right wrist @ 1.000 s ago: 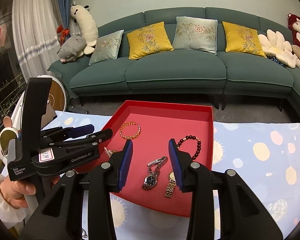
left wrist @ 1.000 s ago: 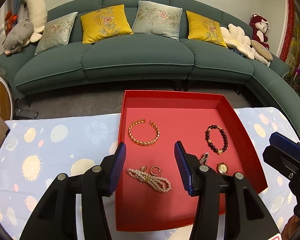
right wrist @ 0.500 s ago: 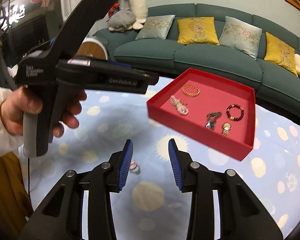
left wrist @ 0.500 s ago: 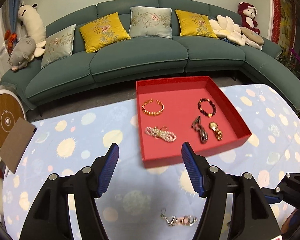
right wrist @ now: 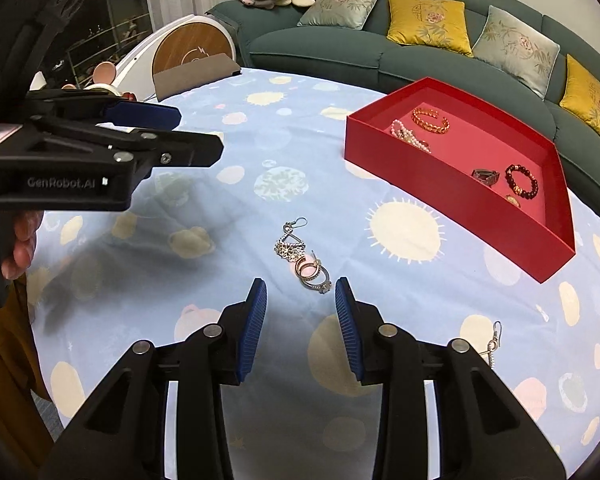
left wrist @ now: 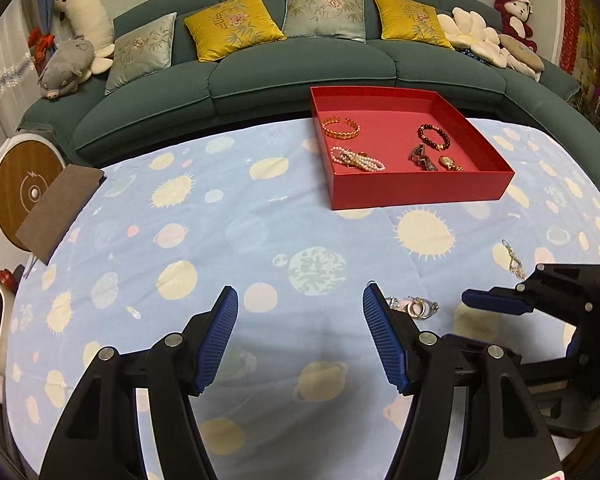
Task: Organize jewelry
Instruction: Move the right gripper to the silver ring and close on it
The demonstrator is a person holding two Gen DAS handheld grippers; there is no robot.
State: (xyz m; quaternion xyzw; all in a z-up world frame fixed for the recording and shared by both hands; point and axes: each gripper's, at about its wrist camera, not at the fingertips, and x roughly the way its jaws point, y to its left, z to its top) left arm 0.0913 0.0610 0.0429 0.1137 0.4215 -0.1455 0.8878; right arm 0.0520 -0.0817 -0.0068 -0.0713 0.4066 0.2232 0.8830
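Note:
A red tray (left wrist: 420, 190) (right wrist: 452, 204) on the table holds a gold bangle (left wrist: 340, 128), a pearl bracelet (left wrist: 358, 159), a dark bead bracelet (left wrist: 433, 137) and watches (left wrist: 424, 159). A heap of silver rings and an earring (right wrist: 304, 258) (left wrist: 414, 306) lies on the blue cloth just ahead of my right gripper (right wrist: 301, 320), which is open and empty. Another silver earring (right wrist: 494, 340) (left wrist: 512, 256) lies to its right. My left gripper (left wrist: 300, 336) is open and empty, low over bare cloth, left of the ring heap.
A green sofa (left wrist: 300, 68) with cushions stands behind the table. A brown card (left wrist: 60, 208) lies at the table's left edge by a round wooden-faced device (left wrist: 24, 188). The left gripper's body (right wrist: 80, 160) hangs over the cloth in the right wrist view.
Both grippers have pulled back from the red tray toward the near side of the table. The right one has turned toward the ring heap. Both stay open.

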